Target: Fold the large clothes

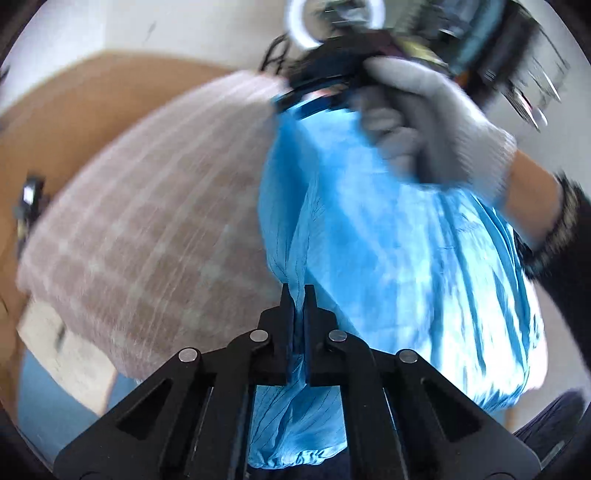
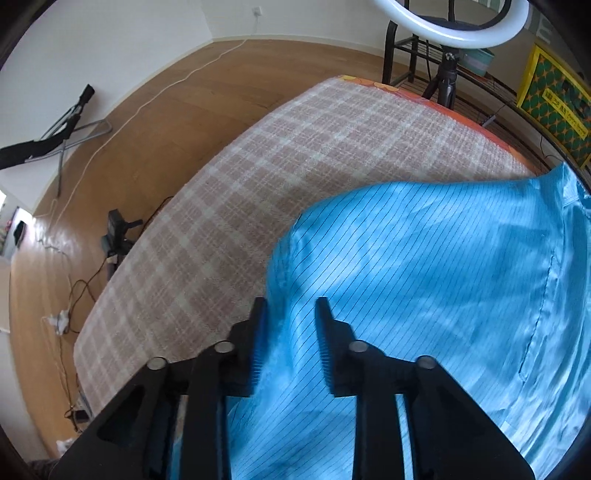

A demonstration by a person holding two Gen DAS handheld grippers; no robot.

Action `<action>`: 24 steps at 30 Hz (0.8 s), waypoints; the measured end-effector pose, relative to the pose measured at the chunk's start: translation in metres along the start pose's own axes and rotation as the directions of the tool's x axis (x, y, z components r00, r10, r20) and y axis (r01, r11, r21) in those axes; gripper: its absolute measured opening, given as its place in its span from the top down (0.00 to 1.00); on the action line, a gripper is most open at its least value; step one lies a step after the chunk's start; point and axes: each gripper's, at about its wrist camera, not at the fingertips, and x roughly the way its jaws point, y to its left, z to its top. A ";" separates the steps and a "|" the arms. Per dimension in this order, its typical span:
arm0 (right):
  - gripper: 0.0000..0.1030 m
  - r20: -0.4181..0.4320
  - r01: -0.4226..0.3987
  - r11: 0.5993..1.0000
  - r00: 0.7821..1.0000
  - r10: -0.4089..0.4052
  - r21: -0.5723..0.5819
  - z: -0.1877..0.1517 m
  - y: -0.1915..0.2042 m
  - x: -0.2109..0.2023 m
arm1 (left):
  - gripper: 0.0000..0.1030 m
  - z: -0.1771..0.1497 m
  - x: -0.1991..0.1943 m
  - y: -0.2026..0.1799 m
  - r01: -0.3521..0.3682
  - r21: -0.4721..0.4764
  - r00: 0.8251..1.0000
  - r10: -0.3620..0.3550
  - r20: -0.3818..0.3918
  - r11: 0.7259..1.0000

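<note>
A shiny light-blue pinstriped garment (image 1: 388, 258) lies bunched on a pink-and-white checked cover (image 1: 147, 221). My left gripper (image 1: 299, 295) is shut, and a fold of the blue cloth is pinched between its fingers. A grey-gloved hand (image 1: 436, 125) holds the right gripper (image 1: 310, 92), blurred, at the garment's far end. In the right wrist view the right gripper (image 2: 290, 306) stands open. A ridge of the blue garment (image 2: 424, 258) runs between its fingers, which do not press on it. The garment's collar (image 2: 576, 195) shows at the right edge.
The checked cover (image 2: 295, 166) spreads over a raised surface with an orange edge (image 2: 461, 110). Around it is wooden floor (image 2: 147, 110) with cables, a small camera tripod (image 2: 118, 236), a ring light (image 2: 454, 29) on a stand, a black rack and a yellow-green box (image 2: 554, 103).
</note>
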 end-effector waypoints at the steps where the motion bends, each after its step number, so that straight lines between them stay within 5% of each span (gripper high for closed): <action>1: 0.70 -0.008 0.004 1.000 1.000 -0.004 -0.006 0.001 0.002 -0.001 | 0.99 0.000 -0.001 -0.007 -0.007 0.025 1.000 0.006 0.004 1.000; 3: 0.63 -0.042 0.007 1.000 0.999 -0.008 -0.018 0.003 0.007 0.002 | 0.99 -0.001 -0.001 -0.017 -0.015 0.041 1.000 0.015 0.010 0.999; 9: 0.64 -0.136 0.133 0.988 0.980 -0.142 -0.073 0.002 0.019 0.028 | 0.99 -0.010 -0.011 -0.032 -0.049 0.093 0.998 0.046 0.030 0.994; 12: 0.94 -0.138 0.167 0.983 0.975 -0.176 -0.075 -0.003 0.016 0.035 | 1.00 -0.013 -0.016 -0.035 -0.045 0.096 0.999 0.042 0.026 0.994; 20: 0.99 0.003 0.024 0.999 1.000 -0.024 0.046 -0.021 -0.023 -0.010 | 1.00 -0.005 -0.023 -0.071 0.013 0.165 0.999 -0.020 0.038 0.986; 24: 0.99 0.127 -0.095 0.988 0.989 0.079 0.121 -0.042 -0.058 -0.059 | 1.00 -0.008 -0.033 -0.109 0.051 0.246 0.997 -0.065 0.047 0.968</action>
